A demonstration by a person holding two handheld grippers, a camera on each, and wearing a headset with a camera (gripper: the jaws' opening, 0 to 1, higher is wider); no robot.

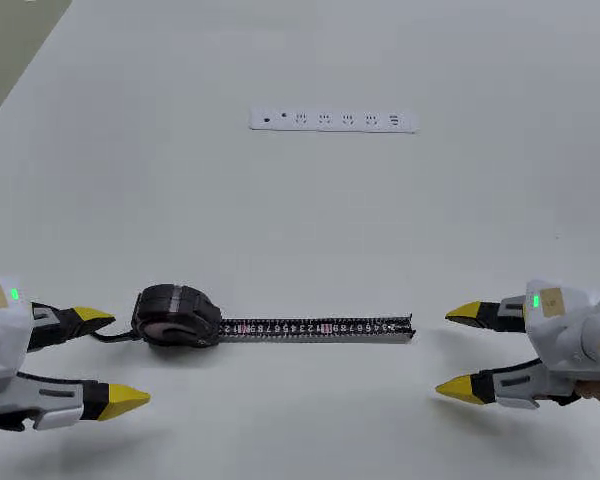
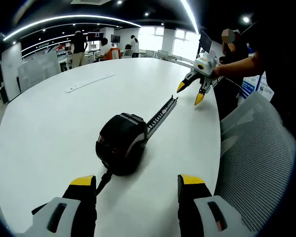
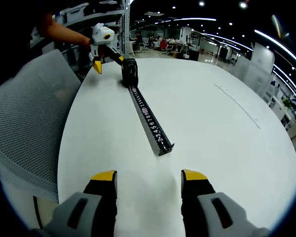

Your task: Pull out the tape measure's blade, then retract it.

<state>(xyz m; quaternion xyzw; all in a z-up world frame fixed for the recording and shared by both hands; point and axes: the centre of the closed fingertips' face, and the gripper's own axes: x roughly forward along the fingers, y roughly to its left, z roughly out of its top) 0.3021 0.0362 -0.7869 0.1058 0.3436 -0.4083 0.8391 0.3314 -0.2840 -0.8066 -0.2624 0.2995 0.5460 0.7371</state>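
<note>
While blade [image 1: 320, 328] lies out, left tool [image 1: 128, 358], right tool [image 1: 443, 353] level, gaping

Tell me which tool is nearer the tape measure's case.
Left. The left tool has the case just ahead of its open jaws; the right tool is open beyond the far end of the blade.

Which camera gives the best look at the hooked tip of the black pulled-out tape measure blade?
The right gripper view: the hooked tip lies close ahead of the open right gripper, unblocked. The head view shows it small. The left gripper view shows it far off, beyond the round black case.
</note>
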